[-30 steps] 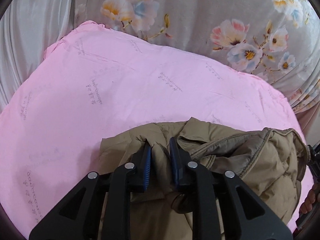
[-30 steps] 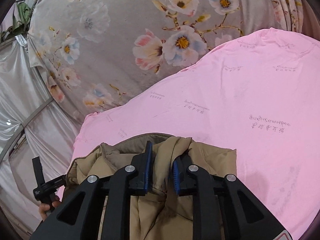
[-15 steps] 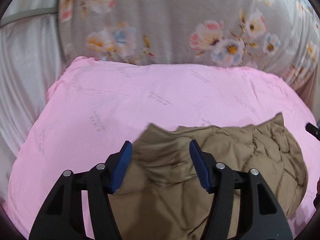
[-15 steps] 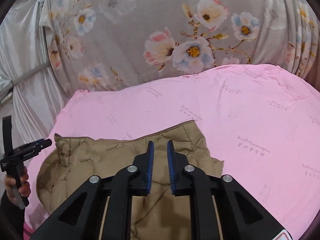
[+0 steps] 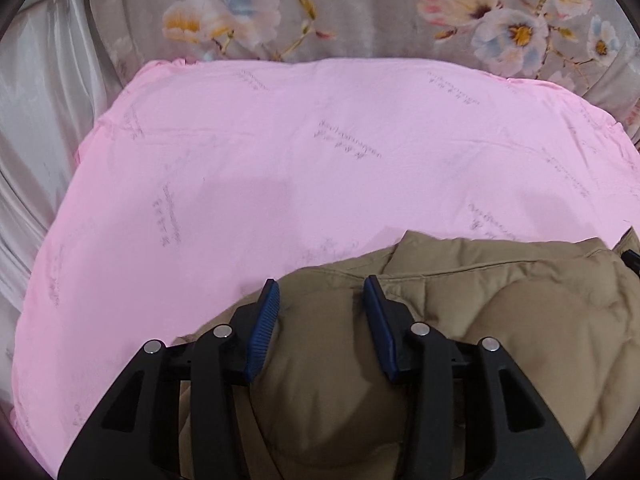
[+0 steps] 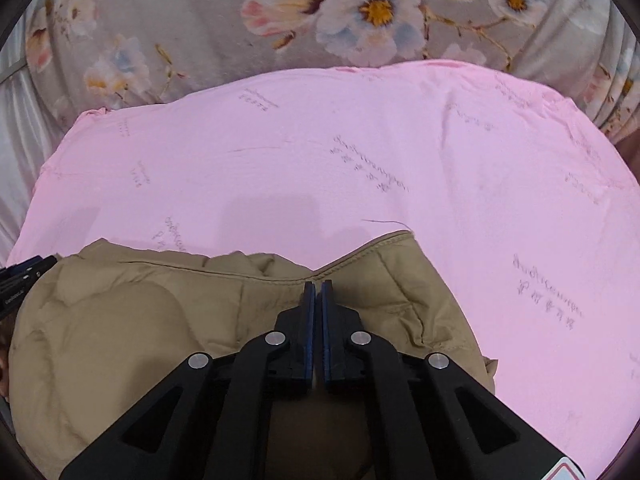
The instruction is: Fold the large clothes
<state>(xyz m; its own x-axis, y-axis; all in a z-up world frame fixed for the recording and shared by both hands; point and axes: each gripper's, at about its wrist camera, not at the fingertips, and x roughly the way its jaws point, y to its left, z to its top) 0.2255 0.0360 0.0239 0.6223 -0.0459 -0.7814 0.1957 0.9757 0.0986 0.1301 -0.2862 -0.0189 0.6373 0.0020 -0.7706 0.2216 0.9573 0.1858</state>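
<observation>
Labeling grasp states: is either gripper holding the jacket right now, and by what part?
Nothing is held. Left gripper straddles a puffy fold of the jacket, jaws closing, pads not pressing. Right gripper is shut and empty above the jacket.

A bedroom-like corner of a home, set up for folding clothes.

A pink sheet (image 5: pixel 280 168) printed with faint grey script covers a soft, bed-like surface right out to its rounded far edge. Behind that edge hangs a grey cloth with large pink, white and blue flowers (image 6: pixel 360 12), and a pale satin drape (image 5: pixel 36 120) falls past the left corner. A padded tan jacket (image 6: pixel 120 320) lies at the near edge.
</observation>
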